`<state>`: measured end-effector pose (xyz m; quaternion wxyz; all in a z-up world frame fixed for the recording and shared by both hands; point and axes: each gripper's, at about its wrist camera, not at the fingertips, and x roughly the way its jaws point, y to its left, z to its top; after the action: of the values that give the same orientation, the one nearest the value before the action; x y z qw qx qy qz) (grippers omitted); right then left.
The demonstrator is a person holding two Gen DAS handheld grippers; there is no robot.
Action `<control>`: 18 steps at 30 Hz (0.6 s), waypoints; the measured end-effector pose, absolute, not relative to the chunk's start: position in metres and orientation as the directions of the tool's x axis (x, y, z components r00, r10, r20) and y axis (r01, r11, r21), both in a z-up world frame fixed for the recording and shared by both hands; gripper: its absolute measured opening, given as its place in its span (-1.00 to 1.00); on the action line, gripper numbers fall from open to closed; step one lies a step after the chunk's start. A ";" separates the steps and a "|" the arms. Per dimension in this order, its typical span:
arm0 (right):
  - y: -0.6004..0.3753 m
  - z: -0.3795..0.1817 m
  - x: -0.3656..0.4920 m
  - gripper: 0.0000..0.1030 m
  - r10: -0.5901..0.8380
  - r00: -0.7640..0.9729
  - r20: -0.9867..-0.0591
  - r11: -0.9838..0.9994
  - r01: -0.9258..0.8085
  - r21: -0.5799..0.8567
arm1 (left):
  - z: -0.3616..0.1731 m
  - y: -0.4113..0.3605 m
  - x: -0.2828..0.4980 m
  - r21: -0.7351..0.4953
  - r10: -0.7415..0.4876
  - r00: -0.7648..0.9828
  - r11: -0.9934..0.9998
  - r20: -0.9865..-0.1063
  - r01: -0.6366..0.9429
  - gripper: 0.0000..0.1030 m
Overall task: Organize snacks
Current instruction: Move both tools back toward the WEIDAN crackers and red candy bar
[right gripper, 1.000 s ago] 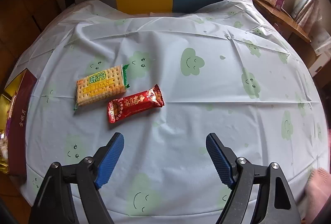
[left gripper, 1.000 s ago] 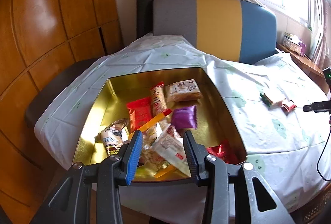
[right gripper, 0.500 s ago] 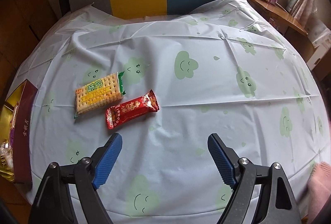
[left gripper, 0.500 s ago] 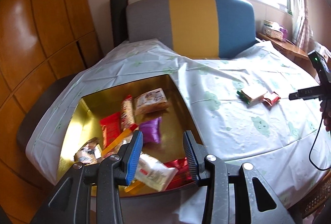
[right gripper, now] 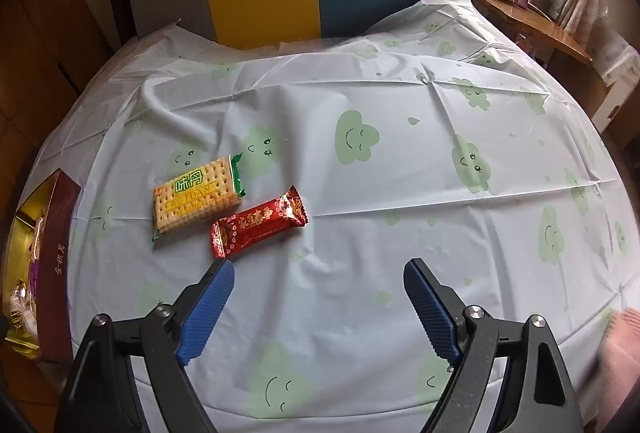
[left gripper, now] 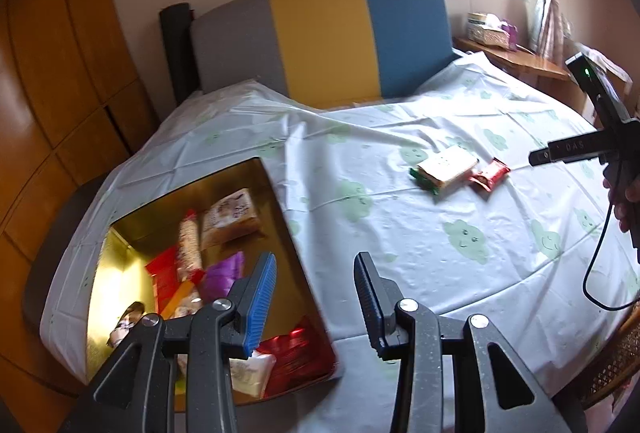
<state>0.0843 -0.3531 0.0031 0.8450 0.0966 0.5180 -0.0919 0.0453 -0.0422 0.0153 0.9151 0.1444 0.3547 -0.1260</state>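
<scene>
**Both grippers empty, two snacks lying loose on desk**

Left gripper is hovering over the desk's left edge, fingers parted, gripping nothing; its blue-padded finger is sitting above the gold-lined box, the other above bare tablecloth. The box is sitting at the left edge and holding a jumble of packets: red, purple, tan, white.

Right gripper is hanging over the near side of the desk, fingers spread wide, nothing between them. Ahead of its left finger the cracker pack and the red candy bar are lying flat side by side, touching or nearly so, cracker pack farther from the gripper. Both are lying outside the box, well apart from it, toward the desk's middle
</scene>
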 end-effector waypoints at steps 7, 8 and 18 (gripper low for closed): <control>-0.356 0.006 0.083 0.71 -0.054 0.459 -0.887 0.961 0.265 0.078 | 0.011 -0.065 0.050 0.205 -0.144 0.703 0.899 -0.697 0.388 -0.21; -0.356 0.007 0.082 0.71 -0.054 0.460 -0.886 0.960 0.266 0.080 | 0.010 -0.068 0.051 0.206 -0.147 0.698 0.895 -0.701 0.396 -0.21; -0.383 0.016 0.076 0.71 -0.038 0.504 -0.863 0.912 0.371 0.177 | 0.000 -0.098 0.083 0.130 -0.199 0.594 0.876 -0.779 0.465 -0.21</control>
<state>0.0758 -0.3827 0.0158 0.8499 0.1724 0.4832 -0.1202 0.0830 -0.0976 0.0004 0.8778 0.1624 0.4089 -0.1892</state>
